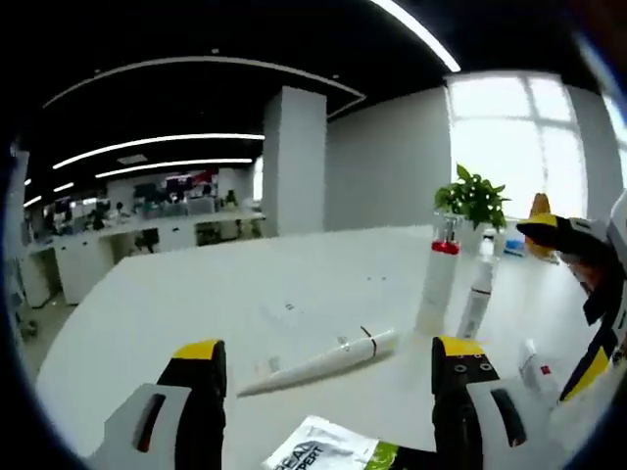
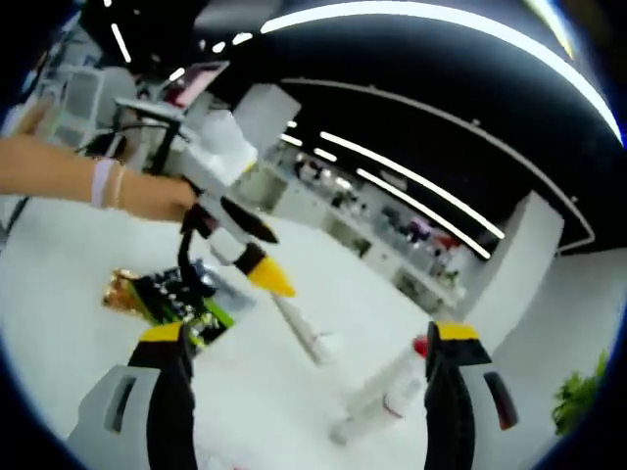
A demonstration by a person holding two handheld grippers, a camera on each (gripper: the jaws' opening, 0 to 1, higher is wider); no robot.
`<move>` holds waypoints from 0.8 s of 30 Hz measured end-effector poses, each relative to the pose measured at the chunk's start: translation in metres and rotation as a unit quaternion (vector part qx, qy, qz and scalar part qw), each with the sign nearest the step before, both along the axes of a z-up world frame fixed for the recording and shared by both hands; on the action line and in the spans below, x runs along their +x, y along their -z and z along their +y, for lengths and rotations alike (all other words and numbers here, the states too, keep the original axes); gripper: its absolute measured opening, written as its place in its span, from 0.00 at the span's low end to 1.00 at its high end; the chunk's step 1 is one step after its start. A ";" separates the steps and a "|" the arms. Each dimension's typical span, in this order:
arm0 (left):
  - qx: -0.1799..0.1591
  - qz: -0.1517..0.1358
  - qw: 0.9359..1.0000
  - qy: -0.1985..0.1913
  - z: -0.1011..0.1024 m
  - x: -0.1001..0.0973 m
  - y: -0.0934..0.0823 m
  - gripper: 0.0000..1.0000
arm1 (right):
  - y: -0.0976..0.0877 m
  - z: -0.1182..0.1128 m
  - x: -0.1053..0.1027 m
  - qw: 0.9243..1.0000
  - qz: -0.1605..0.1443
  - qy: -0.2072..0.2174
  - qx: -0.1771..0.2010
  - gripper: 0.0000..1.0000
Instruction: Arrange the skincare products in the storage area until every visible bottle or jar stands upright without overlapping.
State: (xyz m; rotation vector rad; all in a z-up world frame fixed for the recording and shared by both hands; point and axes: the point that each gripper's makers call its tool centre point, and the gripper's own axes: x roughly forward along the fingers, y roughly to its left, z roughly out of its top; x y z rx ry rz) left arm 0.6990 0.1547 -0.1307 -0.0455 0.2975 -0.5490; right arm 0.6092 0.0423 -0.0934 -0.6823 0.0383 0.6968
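A long white tube (image 1: 328, 360) lies flat on the white table (image 1: 196, 304), just beyond my left gripper (image 1: 328, 357), whose yellow-tipped jaws stand wide apart with nothing between them. To the right a white bottle with a red band (image 1: 438, 279) stands upright, and a slimmer white bottle (image 1: 477, 302) stands beside it. A small white bottle (image 1: 535, 368) sits at lower right. In the right gripper view my right gripper (image 2: 309, 343) is open over the table, the tube (image 2: 306, 335) lies ahead of it, and the two bottles (image 2: 384, 394) appear slanted because the view is rolled.
A printed sachet (image 1: 321, 452) lies at the near edge; dark and gold packets (image 2: 171, 294) lie on the table. A potted plant (image 1: 472, 196) stands behind the bottles. The right gripper (image 1: 573, 257) enters from the right. A hand holds the left gripper (image 2: 257, 266). Office desks stand beyond.
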 end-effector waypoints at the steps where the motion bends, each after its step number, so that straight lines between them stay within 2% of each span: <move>1: 0.000 -0.002 1.000 -0.001 0.003 -0.002 0.000 0.96 | 0.003 0.004 0.002 1.000 0.016 -0.002 -0.001 0.99; 3: 0.010 -0.007 1.000 0.003 0.008 -0.016 0.001 1.00 | 0.004 0.015 0.005 0.999 0.040 -0.014 0.014 1.00; 7: 0.040 -0.012 0.999 0.009 0.017 -0.034 0.009 1.00 | 0.001 0.024 0.021 0.999 0.047 -0.007 0.023 1.00; 11: 0.103 -0.026 0.994 -0.002 0.032 -0.044 0.018 1.00 | 0.012 0.029 0.042 0.998 0.064 0.012 0.009 0.98; 14: 0.112 -0.028 0.993 0.001 0.039 -0.053 0.022 1.00 | 0.024 0.035 0.053 0.996 0.091 0.018 0.007 0.96; 16: 0.097 -0.049 0.994 -0.006 0.042 -0.057 0.016 1.00 | 0.030 0.039 0.062 0.995 0.100 0.022 0.011 0.96; 17: 0.075 -0.060 0.995 -0.009 0.043 -0.061 0.012 1.00 | 0.035 0.041 0.065 0.994 0.108 0.025 0.009 0.95; 21: 0.044 -0.069 0.997 -0.013 0.050 -0.071 0.009 1.00 | 0.055 0.045 0.092 0.989 0.144 0.045 0.003 0.94; 24: 0.024 -0.076 0.997 -0.020 0.056 -0.075 0.003 1.00 | 0.067 0.049 0.102 0.982 0.177 0.058 0.032 0.93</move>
